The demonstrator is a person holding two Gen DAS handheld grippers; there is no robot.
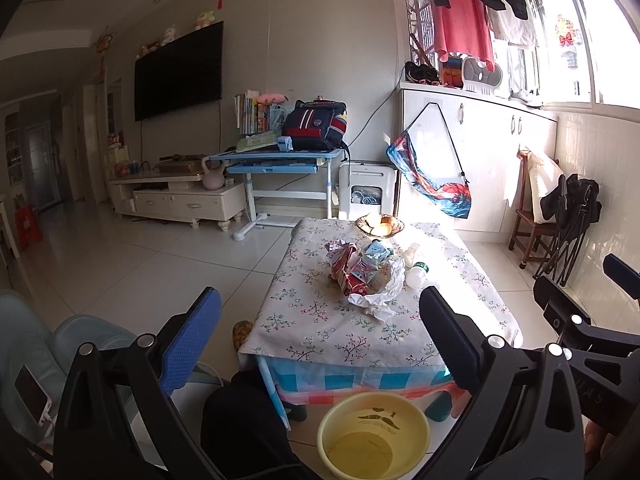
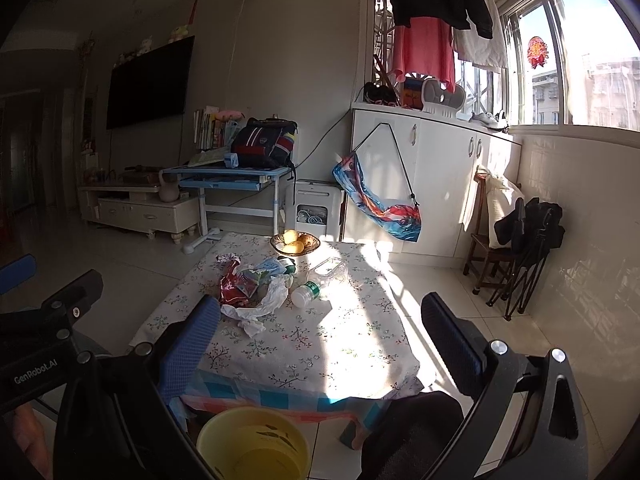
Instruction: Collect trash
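A heap of trash (image 1: 362,276) (image 2: 250,284) lies on a low table (image 1: 320,336) (image 2: 320,344) with a floral cloth: red snack wrappers, small cartons and a crumpled white plastic bag (image 1: 380,296) (image 2: 260,308). A clear plastic bottle (image 1: 416,270) (image 2: 318,282) lies on its side to the right of the heap. On the floor at the table's near edge sits an empty yellow basin (image 1: 374,432) (image 2: 252,446). My left gripper (image 1: 320,320) and right gripper (image 2: 320,324) both hover open, well short of the trash, holding nothing.
A bowl of fruit (image 1: 380,225) (image 2: 295,243) stands at the table's far edge. A person's dark-clad knees (image 1: 244,416) (image 2: 412,432) sit beside the basin. A folding chair (image 2: 528,248), a white cabinet (image 2: 432,184) and a blue desk (image 1: 280,160) stand farther back.
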